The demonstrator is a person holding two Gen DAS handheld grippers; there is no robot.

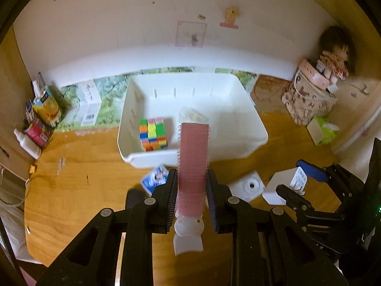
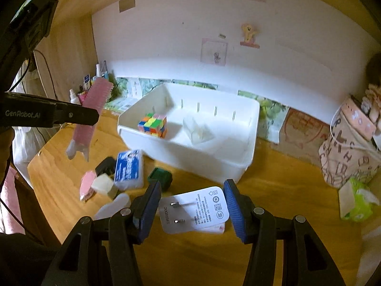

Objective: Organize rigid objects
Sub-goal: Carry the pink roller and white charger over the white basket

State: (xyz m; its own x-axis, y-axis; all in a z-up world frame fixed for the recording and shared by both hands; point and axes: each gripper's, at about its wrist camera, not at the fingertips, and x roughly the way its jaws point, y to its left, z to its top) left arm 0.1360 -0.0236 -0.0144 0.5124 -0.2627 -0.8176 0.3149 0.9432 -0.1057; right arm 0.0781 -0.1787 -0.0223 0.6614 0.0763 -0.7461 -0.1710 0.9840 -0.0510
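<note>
A pink hair roller [image 1: 193,164], bristled and with a clear plastic clip at its near end, is clenched between the pads of the left gripper [image 1: 192,186] and held in the air above the wooden desk [image 1: 83,190], its far end pointing toward a white bin [image 1: 252,128]; from the right wrist view the roller [image 2: 91,116] hangs tilted, clear of the desk, well left of the bin [image 2: 252,128]. The right gripper [image 2: 193,208] grasps a white charger [image 2: 194,209] by its two sides, the two prongs and printed label facing the camera, also lifted off the desk. The bin stands open toward the back of the desk, near the wall, with slots along its far wall. Inside it, a multicoloured cube [image 1: 154,134] sits by the left wall, and a small clear plastic piece [image 2: 197,131] lies near the middle; the right part of the bin floor is bare. Outside the bin, on the desk just in front of it, lie a blue-and-white packet [image 2: 128,169], a dark green box [image 2: 160,177], a black item [image 2: 106,165] partly hidden behind the packet, a pink piece [image 2: 87,184] touching a small white block [image 2: 102,184], and a white square part [image 1: 247,186] with a round hole. At the desk's left edge stand cartons and bottles [image 1: 40,119]; at the right, a patterned pouch [image 1: 309,104] with a doll [image 1: 333,59] on top, and beside it a green tissue pack [image 1: 323,128].
</note>
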